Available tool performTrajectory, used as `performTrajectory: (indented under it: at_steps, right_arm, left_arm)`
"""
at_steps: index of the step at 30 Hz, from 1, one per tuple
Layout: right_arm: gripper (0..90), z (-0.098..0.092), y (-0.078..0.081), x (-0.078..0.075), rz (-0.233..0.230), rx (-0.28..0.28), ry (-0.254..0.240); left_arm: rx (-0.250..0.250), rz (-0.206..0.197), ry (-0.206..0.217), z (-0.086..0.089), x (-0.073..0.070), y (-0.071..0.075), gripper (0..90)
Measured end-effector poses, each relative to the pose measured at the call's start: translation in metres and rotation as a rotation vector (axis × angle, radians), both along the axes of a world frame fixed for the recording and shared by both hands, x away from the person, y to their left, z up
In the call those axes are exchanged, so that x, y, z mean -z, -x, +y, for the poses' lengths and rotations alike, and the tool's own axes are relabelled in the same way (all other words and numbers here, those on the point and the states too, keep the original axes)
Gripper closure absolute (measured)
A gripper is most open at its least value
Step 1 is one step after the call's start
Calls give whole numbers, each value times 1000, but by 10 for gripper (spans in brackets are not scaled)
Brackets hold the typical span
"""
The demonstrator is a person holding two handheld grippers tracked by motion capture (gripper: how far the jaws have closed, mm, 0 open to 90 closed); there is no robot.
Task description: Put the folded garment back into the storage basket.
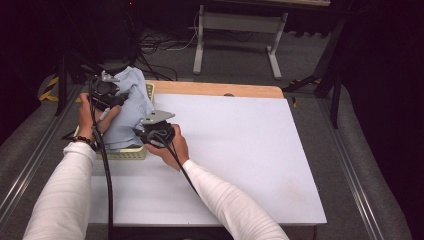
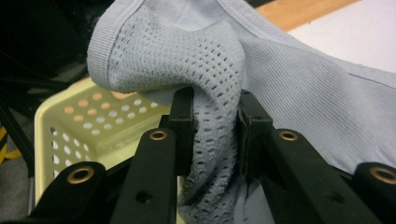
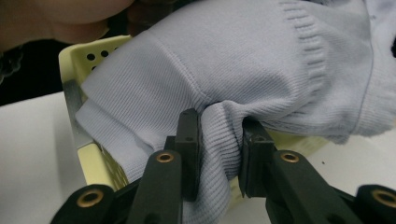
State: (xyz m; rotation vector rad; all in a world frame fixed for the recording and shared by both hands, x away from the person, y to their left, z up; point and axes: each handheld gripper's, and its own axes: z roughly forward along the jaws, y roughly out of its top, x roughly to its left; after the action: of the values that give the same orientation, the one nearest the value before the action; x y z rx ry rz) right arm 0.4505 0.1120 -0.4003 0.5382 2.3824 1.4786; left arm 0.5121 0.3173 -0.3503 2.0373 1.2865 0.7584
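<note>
A light blue knitted garment (image 1: 129,107) hangs between my two grippers over a pale yellow perforated basket (image 1: 127,154) at the table's left edge. My left gripper (image 1: 107,95) holds its far end; in the left gripper view the jaws are shut on a bunched mesh-knit fold of the garment (image 2: 215,116), with the basket (image 2: 79,121) below. My right gripper (image 1: 152,131) holds the near end; in the right gripper view its jaws pinch a ribbed fold of the garment (image 3: 219,126) above the basket's rim (image 3: 88,154).
The white table top (image 1: 235,150) stretches to the right of the basket, with a wooden strip (image 1: 220,90) along its far edge. Beyond it stand a grey metal frame (image 1: 235,35) and floor cables. A hand (image 3: 65,18) is at the top of the right gripper view.
</note>
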Motion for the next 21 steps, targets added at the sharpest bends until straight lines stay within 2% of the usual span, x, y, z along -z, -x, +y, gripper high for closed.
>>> performTrajectory:
  at_steps: [4,8,11,15,16,19,21]
  right_arm:
    - [714,13,0,7,2,-18,37]
    - [690,19,1,10,2,-22,56]
    - [606,19,4,11,11,-26,72]
    - [491,11,7,9,0,-25,58]
    - [469,8,9,7,-8,-27,48]
    - [439,-5,15,-1,-34,-10,18]
    - [429,-18,17,-7,-57,5,10]
  left_arm:
    - [-28,25,-11,4,5,-1,709]
    - [-25,57,-20,8,13,-4,707]
    - [-25,76,-21,7,20,-5,709]
    - [-1,98,-59,4,28,-6,730]
    - [-9,112,-53,3,28,-6,732]
    - [-2,123,-61,3,30,-8,734]
    - [3,135,-85,3,32,-10,735]
